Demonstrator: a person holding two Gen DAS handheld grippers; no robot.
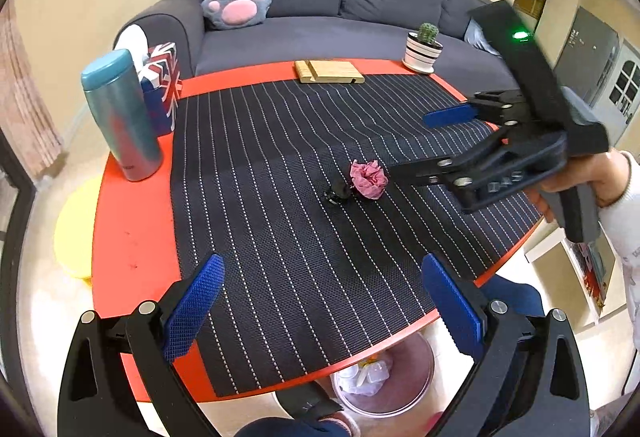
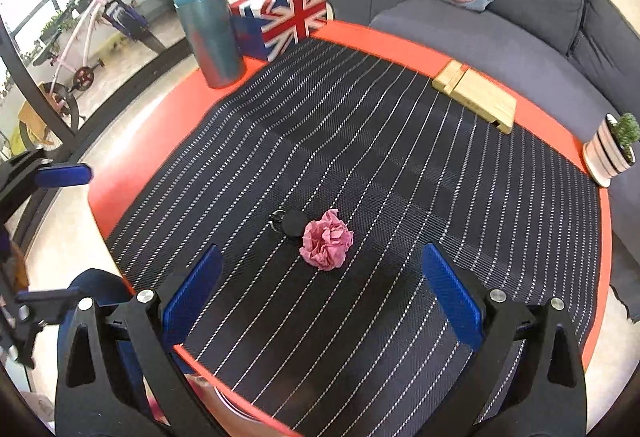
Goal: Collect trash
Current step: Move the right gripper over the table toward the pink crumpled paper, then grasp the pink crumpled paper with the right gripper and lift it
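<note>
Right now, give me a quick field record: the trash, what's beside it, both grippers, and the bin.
trash: crumpled pink paper ball on the striped mat
beside it: small black item, touching its edge
left hand-held gripper: open, empty, over the table's near edge
right hand-held gripper: open, empty, pointed at the ball
bin: on the floor under the table edge, already holding scraps
</note>
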